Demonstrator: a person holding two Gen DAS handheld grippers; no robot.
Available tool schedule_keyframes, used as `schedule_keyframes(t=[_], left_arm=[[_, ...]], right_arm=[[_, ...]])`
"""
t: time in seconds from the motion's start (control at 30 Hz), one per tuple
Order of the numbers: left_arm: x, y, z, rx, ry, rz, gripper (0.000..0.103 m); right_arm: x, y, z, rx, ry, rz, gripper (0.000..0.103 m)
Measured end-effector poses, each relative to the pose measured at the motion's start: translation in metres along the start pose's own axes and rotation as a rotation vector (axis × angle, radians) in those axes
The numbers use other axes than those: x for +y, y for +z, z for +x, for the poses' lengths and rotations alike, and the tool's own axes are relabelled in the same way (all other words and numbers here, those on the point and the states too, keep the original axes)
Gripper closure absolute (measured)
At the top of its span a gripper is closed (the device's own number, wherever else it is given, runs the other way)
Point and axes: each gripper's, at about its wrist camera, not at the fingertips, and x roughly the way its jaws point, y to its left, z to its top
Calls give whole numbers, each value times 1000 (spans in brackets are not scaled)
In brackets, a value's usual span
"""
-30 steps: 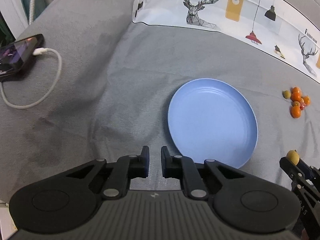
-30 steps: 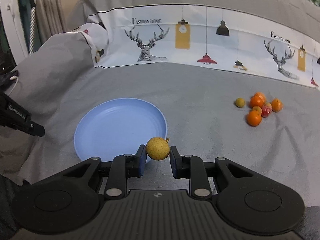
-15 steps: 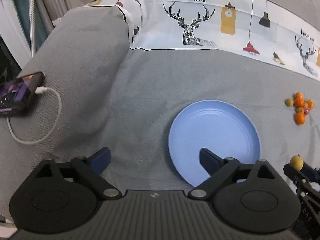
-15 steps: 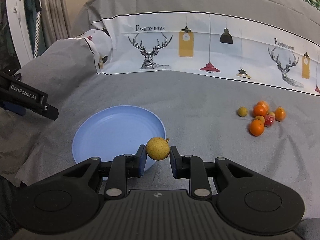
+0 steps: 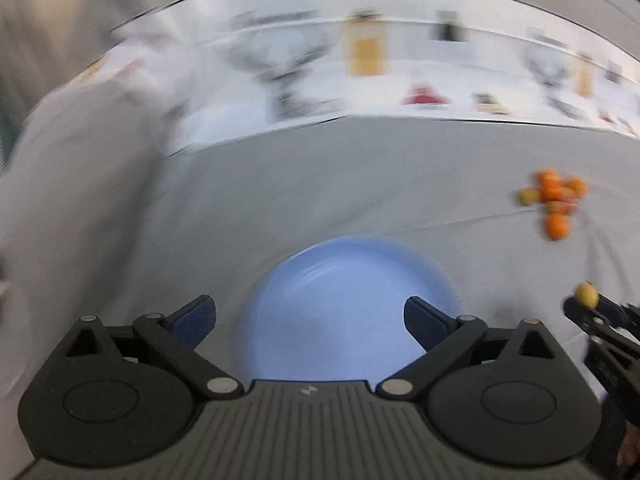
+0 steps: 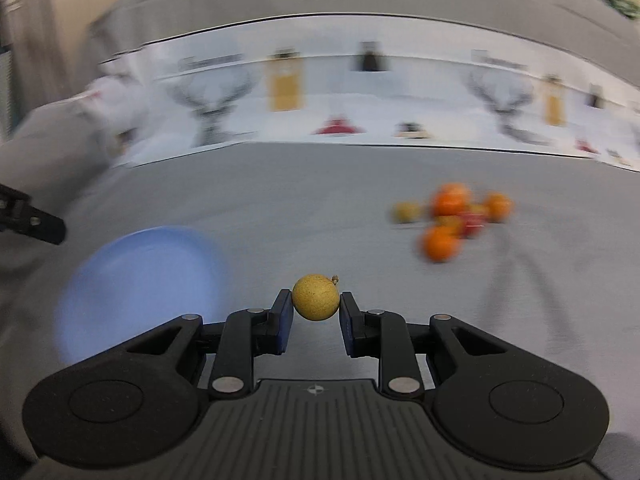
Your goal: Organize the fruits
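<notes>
A small yellow fruit point(image 6: 315, 297) with a short stem is pinched between the pads of my right gripper point(image 6: 315, 312), which is shut on it above the grey cloth. The blue plate point(image 6: 132, 280) lies to its left, bare. My left gripper point(image 5: 310, 316) stands wide open over the near part of the blue plate point(image 5: 340, 280) with nothing between its fingers. A cluster of several orange, yellow and red fruits point(image 6: 452, 220) lies on the cloth at the right, also in the left wrist view as the fruit cluster point(image 5: 554, 204). My right gripper with the yellow fruit point(image 5: 586, 294) shows at that view's right edge.
Grey cloth point(image 6: 320, 208) covers the surface. A white printed fabric with deer and lamps point(image 6: 360, 92) runs across the back. The tip of my left gripper point(image 6: 32, 220) juts in at the left of the right wrist view. Both views are motion-blurred.
My left gripper went from shut to wide open and swung right, so the plate now lies centred under it and the phone has left view. My right gripper moved right with the fruit.
</notes>
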Motion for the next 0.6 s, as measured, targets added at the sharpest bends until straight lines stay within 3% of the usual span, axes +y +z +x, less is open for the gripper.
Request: schedule_keyframes(t=[0.2,0.37,0.43,0.5,0.53,0.6], left_arm=[[-130,42,64,11,-213,151,2],[-214,53,121,53,-258,244,2],[-236,56,142,90,-252,254,2],[-249,60,155,105,-249,249,3],[-255,61,161,102,-234,251,10],[-263,61,167,110,-259,264,51]], right_arm=[[-83,-1,29,-48,-201,142,77],[-145,-11,47,-70,-324,290,77],[-166,-16,51,-64,-304,399,77],[-174,-19,51,-82,-294,429,77],[-176,-18,54,-86,-281,430,77],[-176,-19,57,-84,-267,420,77]])
